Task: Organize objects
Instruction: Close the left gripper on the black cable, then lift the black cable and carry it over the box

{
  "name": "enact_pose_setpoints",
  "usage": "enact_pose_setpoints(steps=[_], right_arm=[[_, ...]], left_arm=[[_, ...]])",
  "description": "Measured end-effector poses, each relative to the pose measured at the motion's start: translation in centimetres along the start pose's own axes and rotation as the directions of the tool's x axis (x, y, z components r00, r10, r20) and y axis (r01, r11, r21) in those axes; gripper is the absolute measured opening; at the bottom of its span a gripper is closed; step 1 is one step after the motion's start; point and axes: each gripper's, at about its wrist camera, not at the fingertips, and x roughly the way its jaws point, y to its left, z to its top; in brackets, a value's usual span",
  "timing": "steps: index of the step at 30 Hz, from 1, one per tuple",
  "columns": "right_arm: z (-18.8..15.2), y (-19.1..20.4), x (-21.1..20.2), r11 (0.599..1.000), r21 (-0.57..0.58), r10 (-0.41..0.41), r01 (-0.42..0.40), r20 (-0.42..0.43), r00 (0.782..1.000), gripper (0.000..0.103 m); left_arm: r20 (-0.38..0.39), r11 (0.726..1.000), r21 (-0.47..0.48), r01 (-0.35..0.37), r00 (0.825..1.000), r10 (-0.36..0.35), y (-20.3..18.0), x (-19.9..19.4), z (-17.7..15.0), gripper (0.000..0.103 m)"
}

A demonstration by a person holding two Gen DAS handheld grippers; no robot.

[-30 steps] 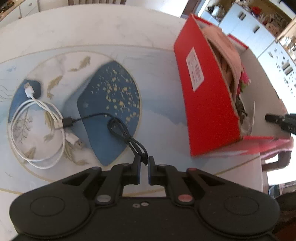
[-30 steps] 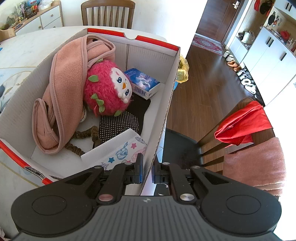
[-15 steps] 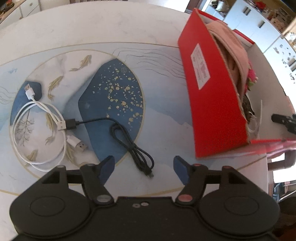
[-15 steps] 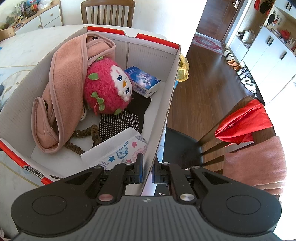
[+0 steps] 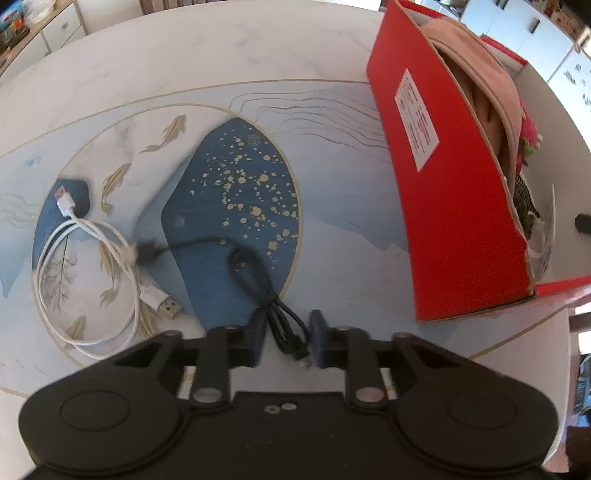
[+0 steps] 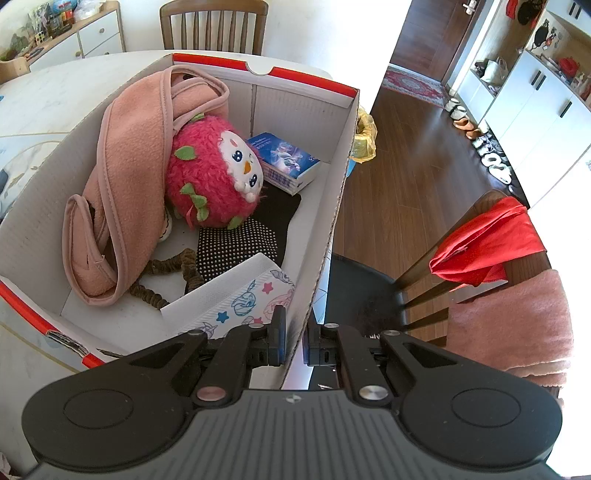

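A black USB cable (image 5: 255, 273) lies looped on the blue patterned table mat, and its near end runs between the fingers of my left gripper (image 5: 288, 341). The jaws stand a little apart on either side of the cable, so the gripper is open. To its left lies a coiled white cable (image 5: 92, 229). The red cardboard box (image 5: 454, 206) stands at the right of the table. My right gripper (image 6: 295, 339) is shut on the box's near right wall (image 6: 332, 206). Inside are a pink plush toy (image 6: 210, 177), a pink cloth (image 6: 129, 166), a book (image 6: 284, 158) and a tissue pack (image 6: 236, 295).
The table edge (image 5: 517, 339) runs just past the box's near corner. A chair with a red cloth (image 6: 487, 240) and a pink cushion (image 6: 517, 325) stands to the right of the box. Another wooden chair (image 6: 214, 22) is at the far side. Wood floor lies beyond.
The left gripper let go of the black cable, opened wide, and has now narrowed around it again. The cable's far plug is blurred. The right gripper stayed shut on the box wall.
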Motion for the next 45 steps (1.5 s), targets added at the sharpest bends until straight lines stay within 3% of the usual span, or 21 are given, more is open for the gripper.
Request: enact_pose_setpoints(steps=[3, 5, 13, 18, 26, 33, 45], right_arm=[[0.0, 0.0, 0.0, 1.0, 0.001, 0.0, 0.0, 0.0, 1.0, 0.008], [0.0, 0.0, 0.0, 1.0, -0.001, -0.001, 0.001, 0.001, 1.0, 0.008], [-0.1, -0.1, -0.1, 1.0, -0.002, 0.0, 0.0, 0.013, 1.0, 0.008], [-0.1, -0.1, -0.2, 1.0, -0.001, -0.002, 0.002, 0.016, 1.0, 0.008], [-0.2, -0.1, -0.3, 1.0, 0.0, -0.003, 0.003, 0.02, 1.0, 0.008], [-0.1, -0.1, -0.3, 1.0, 0.001, -0.001, 0.001, 0.022, 1.0, 0.008], [-0.1, -0.2, -0.2, 1.0, 0.009, 0.01, -0.01, 0.024, 1.0, 0.008]], left_arm=[[0.035, 1.0, -0.01, 0.001, 0.999, -0.001, 0.6, -0.6, -0.2, 0.003], [0.061, 1.0, -0.015, 0.007, 0.998, -0.006, 0.8, -1.1, -0.2, 0.001], [0.141, 0.999, -0.041, 0.031, 0.99, -0.025, 1.3, -3.1, 0.3, 0.0], [0.222, 0.995, -0.06, 0.082, 0.973, -0.067, 1.4, -5.6, 1.0, 0.0], [0.353, 0.99, -0.032, 0.135, 0.929, -0.115, 0.3, -10.0, 3.2, 0.0], [0.441, 0.975, 0.077, 0.211, 0.87, -0.223, -2.4, -13.5, 5.4, 0.0], [0.406, 0.893, 0.349, 0.284, 0.813, -0.417, -12.5, -12.2, 8.3, 0.0]])
